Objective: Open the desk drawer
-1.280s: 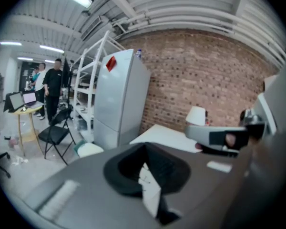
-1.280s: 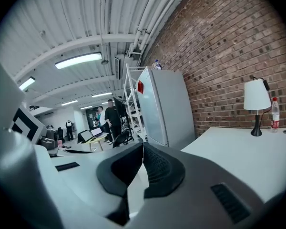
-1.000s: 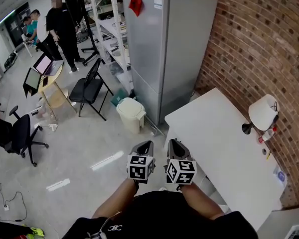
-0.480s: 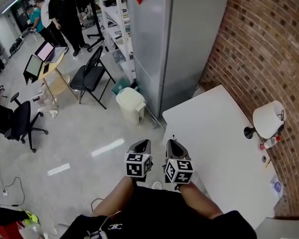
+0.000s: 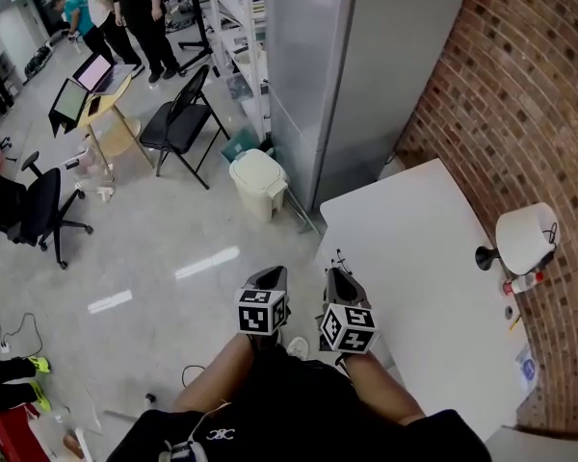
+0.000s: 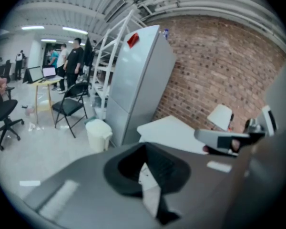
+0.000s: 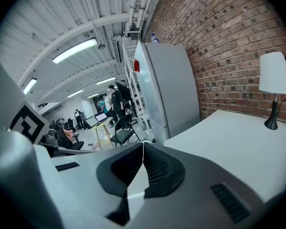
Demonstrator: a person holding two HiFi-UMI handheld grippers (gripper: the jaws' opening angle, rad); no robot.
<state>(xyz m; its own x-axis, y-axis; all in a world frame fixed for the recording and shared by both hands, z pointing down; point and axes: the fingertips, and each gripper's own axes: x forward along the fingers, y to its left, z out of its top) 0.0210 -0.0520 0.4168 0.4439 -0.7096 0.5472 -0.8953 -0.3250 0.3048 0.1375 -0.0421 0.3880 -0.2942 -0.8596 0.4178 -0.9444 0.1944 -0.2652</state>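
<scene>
The white desk [image 5: 419,258] stands against the brick wall at the right, and only its top shows; no drawer front is visible in any view. My left gripper [image 5: 269,277] and right gripper [image 5: 339,279] hang side by side just off the desk's near-left corner, both shut with nothing between them. In the left gripper view the shut jaws [image 6: 145,152] point toward the desk [image 6: 169,129], with the right gripper's body [image 6: 224,140] alongside. Ahead of the closed jaws [image 7: 143,150] in the right gripper view lies the desktop [image 7: 229,137].
A white table lamp [image 5: 523,236] and small items sit at the desk's wall side. A tall grey fridge [image 5: 366,75] stands beyond the desk, with a white bin [image 5: 258,183], a folding chair [image 5: 178,128] and an office chair [image 5: 39,215] on the floor at the left. People stand far back.
Both grippers have sunk a little, still side by side and shut. The head view has tipped further down, so the desk and fridge sit higher in the picture.
</scene>
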